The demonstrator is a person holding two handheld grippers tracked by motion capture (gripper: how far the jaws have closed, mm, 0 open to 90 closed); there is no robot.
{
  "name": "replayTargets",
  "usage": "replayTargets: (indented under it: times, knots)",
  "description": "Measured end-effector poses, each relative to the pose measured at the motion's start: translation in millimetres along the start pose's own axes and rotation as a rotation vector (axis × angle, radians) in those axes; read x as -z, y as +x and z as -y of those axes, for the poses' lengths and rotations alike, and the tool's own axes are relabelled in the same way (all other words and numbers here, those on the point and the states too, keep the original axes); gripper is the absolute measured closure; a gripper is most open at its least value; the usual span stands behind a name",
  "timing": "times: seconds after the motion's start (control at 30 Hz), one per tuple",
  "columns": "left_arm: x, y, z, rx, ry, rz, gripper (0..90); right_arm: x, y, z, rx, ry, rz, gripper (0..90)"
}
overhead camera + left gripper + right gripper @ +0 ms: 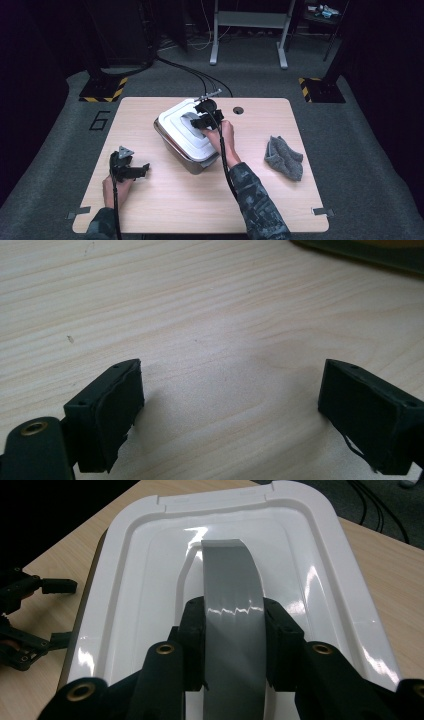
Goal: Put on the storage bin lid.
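Your right tongs (pixel 234 645) are clamped on the grey arched plastic handle (pixel 232 590) of the white rectangular plastic lid (pixel 325 580), one black pad pressed to each side of the strap. In the high view the right tongs (pixel 204 120) sit over the lid's middle, your right hand (pixel 223 136) just behind them, camo sleeve running back toward the near edge of the counter.

The lid (pixel 172 122) lies on top of the rectangular steel pan (pixel 177 152), which stands roughly mid-counter, a bit toward the far edge, turned at an angle to the counter's sides. Lid covers the pan rim all round as far as you can see; whether it's fully seated can't be told.

Your left tongs (pixel 141 170) rest low near the counter's near-left corner, well apart from the pan, left hand (pixel 114 189) behind them. In the left gripper view the left tongs (pixel 230 405) are wide apart w/ nothing between them, just bare light wood counter (pixel 200 315) under the pads. They also appear at the left edge of the right gripper view, beside the lid.

A crumpled grey cloth (pixel 284 157) lies toward the right edge of the counter (pixel 165 200), well apart from the pan and both tongs. Small round hole (pixel 238 110) in the counter near the far edge, just beyond the pan's far corner.
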State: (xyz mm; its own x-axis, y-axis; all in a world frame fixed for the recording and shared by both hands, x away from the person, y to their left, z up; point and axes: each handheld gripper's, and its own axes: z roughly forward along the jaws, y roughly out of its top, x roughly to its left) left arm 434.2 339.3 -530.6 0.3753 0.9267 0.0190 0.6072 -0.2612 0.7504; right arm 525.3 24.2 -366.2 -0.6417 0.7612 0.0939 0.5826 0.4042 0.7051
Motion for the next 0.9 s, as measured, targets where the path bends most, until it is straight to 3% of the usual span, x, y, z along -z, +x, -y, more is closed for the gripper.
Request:
replayTargets:
  times: [0.7, 0.8, 0.9]
  knots:
    - [0.3, 0.0, -0.1, -0.002, 0.003, -0.001, 10.8, -13.4, 14.7, 3.9, 0.006, 0.001, -0.019, 65.0]
    - [0.0, 0.0, 0.0, 0.0, 0.0, 0.0, 10.8, -11.5, 12.6, 3.5, 0.009, -0.004, -0.023, 57.4]
    - [0.1, 0.0, 0.0, -0.001, 0.0, -0.002, 10.8, -6.5, 8.4, 3.3, -0.004, -0.015, -0.021, 43.0]
